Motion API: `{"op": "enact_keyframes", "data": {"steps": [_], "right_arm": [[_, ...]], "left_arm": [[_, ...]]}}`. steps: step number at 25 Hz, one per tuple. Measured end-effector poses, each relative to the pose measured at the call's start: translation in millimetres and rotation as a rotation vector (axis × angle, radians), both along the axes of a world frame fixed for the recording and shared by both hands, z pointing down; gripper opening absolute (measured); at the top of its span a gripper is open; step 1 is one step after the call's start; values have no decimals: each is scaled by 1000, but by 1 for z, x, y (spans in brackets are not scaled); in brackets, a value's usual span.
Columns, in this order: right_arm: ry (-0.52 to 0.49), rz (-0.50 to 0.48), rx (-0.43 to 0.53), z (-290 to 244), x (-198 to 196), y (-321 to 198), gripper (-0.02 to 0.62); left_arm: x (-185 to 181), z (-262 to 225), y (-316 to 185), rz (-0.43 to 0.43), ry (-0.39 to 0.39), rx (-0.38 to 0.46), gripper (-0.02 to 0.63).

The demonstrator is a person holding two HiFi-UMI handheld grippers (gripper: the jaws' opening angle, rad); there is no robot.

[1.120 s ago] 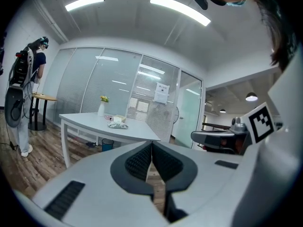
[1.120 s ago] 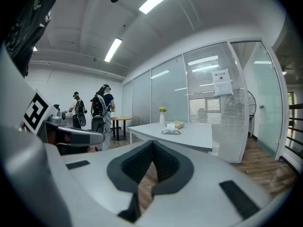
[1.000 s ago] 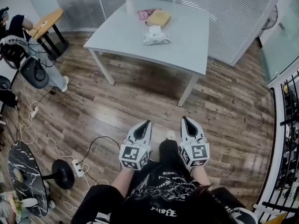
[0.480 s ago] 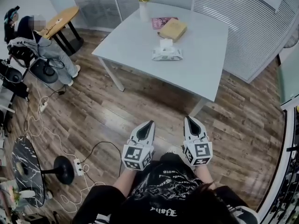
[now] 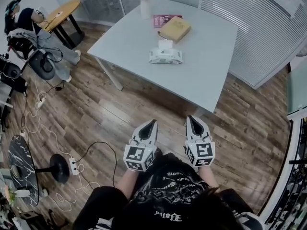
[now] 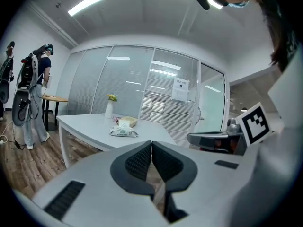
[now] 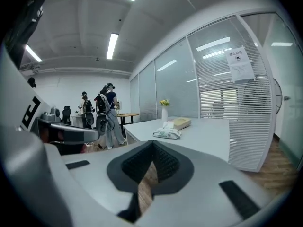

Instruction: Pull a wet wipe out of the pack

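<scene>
I'm standing on the wooden floor [image 5: 120,109], short of the worktop [image 5: 211,56], with both tools held out low in front of me. My left tool [image 5: 151,123] has its jaws pressed together on nothing, and so does my right tool [image 5: 190,119]. The pack of wet wipes [image 5: 165,56] lies flat well in from the near corner, towards the far edge. A white wipe [image 5: 165,44] stands up out of its top. A book [image 5: 174,28] is just beyond the pack and a vase of flowers [image 5: 146,6] stands by the far edge. Neither tool is anywhere near the pack, so I judge the step in hand to be the approach, with the pull itself not yet begun. To do it well I should come square to the near edge, so that both tools reach the pack without stretching. Then I should spread both sets of jaws before they arrive. One tool should press the pack's body down against the worktop, clear of the opening. The other should pinch the raised wipe low and draw it straight up, steadily. Otherwise I expect the light pack to lift or slide towards the book.
</scene>
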State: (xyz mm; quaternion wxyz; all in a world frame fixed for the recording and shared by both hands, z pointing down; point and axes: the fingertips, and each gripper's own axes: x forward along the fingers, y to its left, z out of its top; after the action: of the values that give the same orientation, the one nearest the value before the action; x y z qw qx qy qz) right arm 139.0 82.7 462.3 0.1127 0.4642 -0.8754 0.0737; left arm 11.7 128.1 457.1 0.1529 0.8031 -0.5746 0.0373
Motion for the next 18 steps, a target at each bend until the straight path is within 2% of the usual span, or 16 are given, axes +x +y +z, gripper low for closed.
{"op": "enact_keyframes", "data": {"steps": [9, 18], "right_arm": [[51, 26, -73, 25, 1, -31, -2], [54, 59, -63, 25, -27, -105, -2]], "left_arm": [[-3, 11, -42, 3, 14, -18, 8], [-33, 22, -132, 52, 3, -30, 8]]}}
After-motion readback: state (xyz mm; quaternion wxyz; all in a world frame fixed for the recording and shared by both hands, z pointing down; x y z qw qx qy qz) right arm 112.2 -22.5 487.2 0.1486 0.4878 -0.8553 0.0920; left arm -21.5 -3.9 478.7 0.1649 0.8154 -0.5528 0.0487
